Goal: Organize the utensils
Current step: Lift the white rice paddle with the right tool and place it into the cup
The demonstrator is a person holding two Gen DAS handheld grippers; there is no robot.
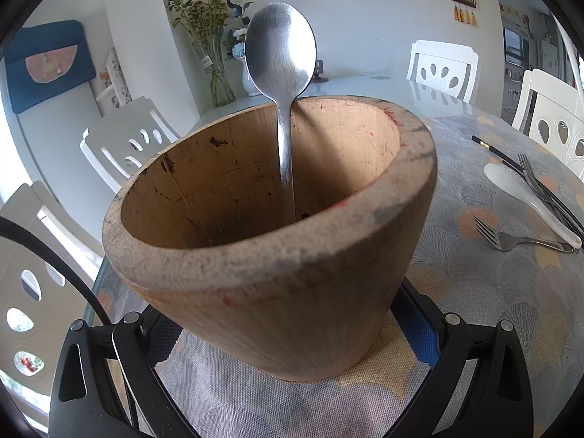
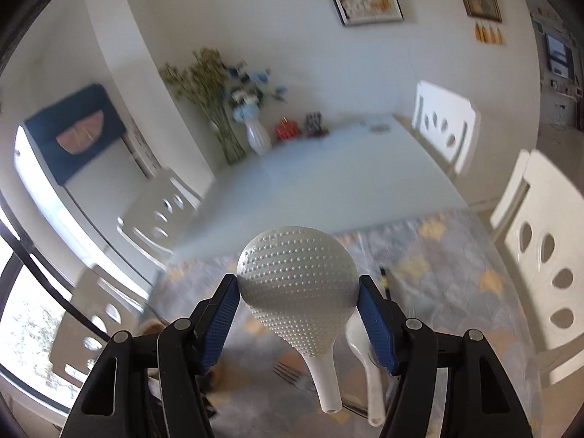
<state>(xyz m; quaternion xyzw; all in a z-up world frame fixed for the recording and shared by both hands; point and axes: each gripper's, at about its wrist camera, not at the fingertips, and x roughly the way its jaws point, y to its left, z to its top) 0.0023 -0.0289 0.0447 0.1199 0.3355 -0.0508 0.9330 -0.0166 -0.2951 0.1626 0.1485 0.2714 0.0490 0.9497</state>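
Observation:
A worn wooden utensil cup [image 1: 277, 292] fills the left wrist view and leans to one side. My left gripper [image 1: 288, 323] is shut on its base, with a blue pad [image 1: 419, 332] against its right wall. A metal spoon [image 1: 281, 54] stands in the cup, bowl up. On the patterned cloth to the right lie a white spoon [image 1: 529, 200], a fork [image 1: 511, 242] and black chopsticks [image 1: 492, 149]. My right gripper [image 2: 297, 288] is shut on the dimpled head of a white rice paddle [image 2: 299, 284], held above the table with its handle hanging toward me.
White chairs [image 1: 441, 69] ring the glass table [image 2: 328, 175]. Vases with flowers [image 1: 215, 73] stand at its far end. Below the paddle lie a white spoon [image 2: 359, 346], a fork [image 2: 288, 370] and a chopstick tip [image 2: 385, 281] on the patterned cloth [image 2: 456, 292].

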